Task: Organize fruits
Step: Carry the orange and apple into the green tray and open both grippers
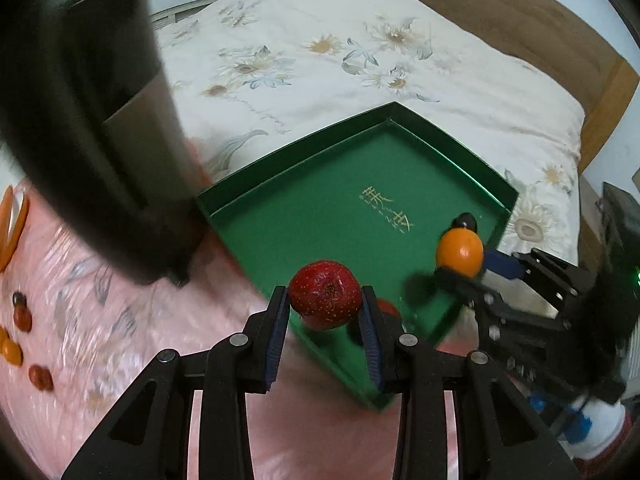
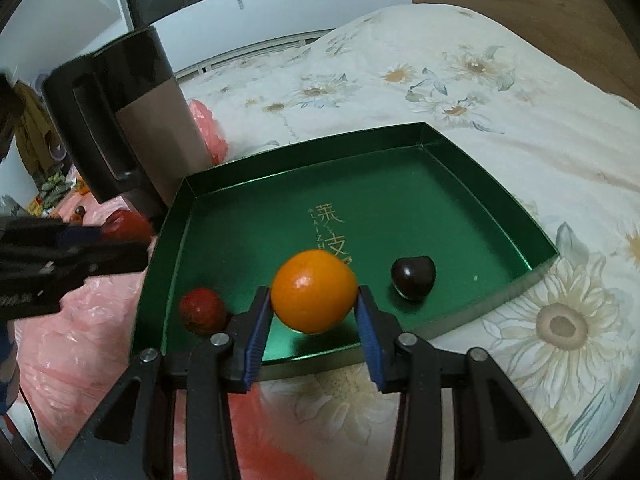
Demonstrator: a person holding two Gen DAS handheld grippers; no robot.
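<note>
Red fruit [image 1: 325, 295] held in left hand-held gripper [image 1: 325, 312] over green tray [image 1: 356, 128] edge. Orange [image 2: 313, 296] held in right hand-held gripper [image 2: 313, 320] above tray. Both judged round, light, slippery; best pinched at middle, gently.

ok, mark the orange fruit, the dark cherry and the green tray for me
round orange fruit [image 2: 314, 296], right wrist view, front face.
dark glossy cherry [image 2: 413, 276], right wrist view, body centre.
shallow green tray [image 2: 400, 200], right wrist view, bare floor.
</note>
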